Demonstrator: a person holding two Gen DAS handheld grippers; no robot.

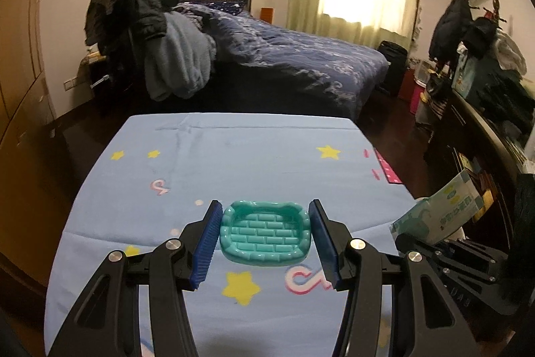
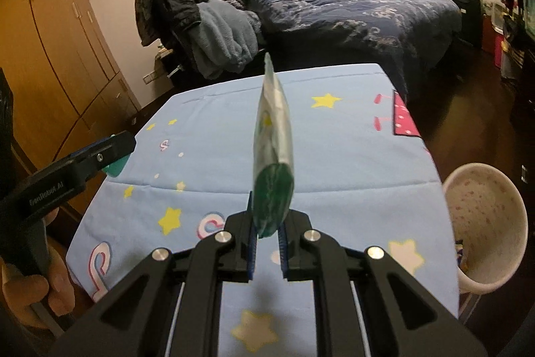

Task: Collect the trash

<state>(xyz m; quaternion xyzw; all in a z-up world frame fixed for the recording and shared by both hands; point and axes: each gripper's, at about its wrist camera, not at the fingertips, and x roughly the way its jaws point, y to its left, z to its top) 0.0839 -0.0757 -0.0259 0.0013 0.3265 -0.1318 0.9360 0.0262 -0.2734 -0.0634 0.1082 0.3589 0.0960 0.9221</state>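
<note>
The right gripper [image 2: 267, 235] is clamped on the near end of a flattened green-and-clear wrapper [image 2: 272, 149], which stands edge-on between the two blue pads and projects up and away over the star-printed blue tablecloth [image 2: 351, 156]. The left gripper [image 1: 264, 236] has its fingers spread wide around a teal tray [image 1: 265, 235] (brick-pattern base), each blue pad just beside one end of it; contact cannot be determined. A white bin [image 2: 485, 223] stands at the table's right edge, near side.

left tongs [image 1: 265, 233]: spread wide | right tongs [image 2: 267, 233]: pinched nearly closed, raised
</note>
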